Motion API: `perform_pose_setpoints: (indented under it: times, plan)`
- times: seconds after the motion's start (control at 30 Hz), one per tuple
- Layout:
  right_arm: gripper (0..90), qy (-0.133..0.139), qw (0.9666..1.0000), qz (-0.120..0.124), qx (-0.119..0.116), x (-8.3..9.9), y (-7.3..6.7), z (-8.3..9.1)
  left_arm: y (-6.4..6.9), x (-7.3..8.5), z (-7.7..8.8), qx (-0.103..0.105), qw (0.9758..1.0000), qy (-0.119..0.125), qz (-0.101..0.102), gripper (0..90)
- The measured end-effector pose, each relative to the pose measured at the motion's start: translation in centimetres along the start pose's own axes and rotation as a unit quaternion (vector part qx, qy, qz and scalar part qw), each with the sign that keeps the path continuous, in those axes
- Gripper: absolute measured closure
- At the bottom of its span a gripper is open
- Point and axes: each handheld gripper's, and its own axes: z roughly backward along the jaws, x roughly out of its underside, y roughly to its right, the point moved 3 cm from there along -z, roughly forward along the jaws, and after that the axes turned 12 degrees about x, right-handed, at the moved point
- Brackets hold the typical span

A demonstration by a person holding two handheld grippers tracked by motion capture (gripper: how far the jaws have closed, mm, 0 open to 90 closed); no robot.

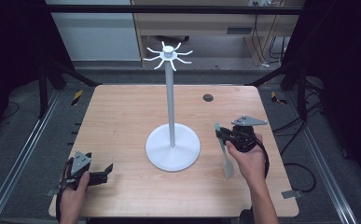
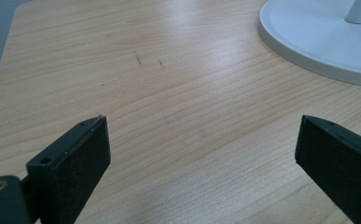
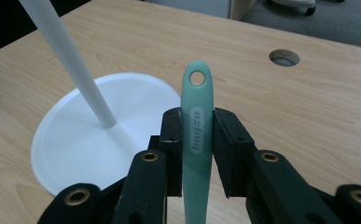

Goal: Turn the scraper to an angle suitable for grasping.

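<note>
While the right hand-held gripper (image 3: 197,154) pinches the green spatula (image 3: 197,140) by its handle, right of the white hook stand (image 1: 171,102), and the left hand-held gripper (image 1: 104,171) rests spread on the worktop (image 1: 122,116), the next move probably calls for lifting the handle hole up to a hook.

A: What sort of place is this?
B: A lab. A wooden table (image 1: 122,121) stands inside a black frame (image 1: 169,8), floor rails (image 1: 17,158) at lower left, loose cables (image 1: 267,49) at upper right.
</note>
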Motion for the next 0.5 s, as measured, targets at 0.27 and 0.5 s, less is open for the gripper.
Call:
perform_pose_setpoints:
  times: [0.27, 0.5]
  plan:
    - [74.3, 0.033, 0.9994, 0.000, 0.005, -1.1, -0.8, 0.4, 0.0, -0.2, -0.2, 0.004, 1.0000, 0.004, -0.001, 2.9]
    - [74.3, 0.058, 0.9983, 0.006, 0.008, -2.9, -1.6, 1.9, 0.3, -0.8, -1.2, 0.017, 0.9998, 0.001, -0.011, 2.9]
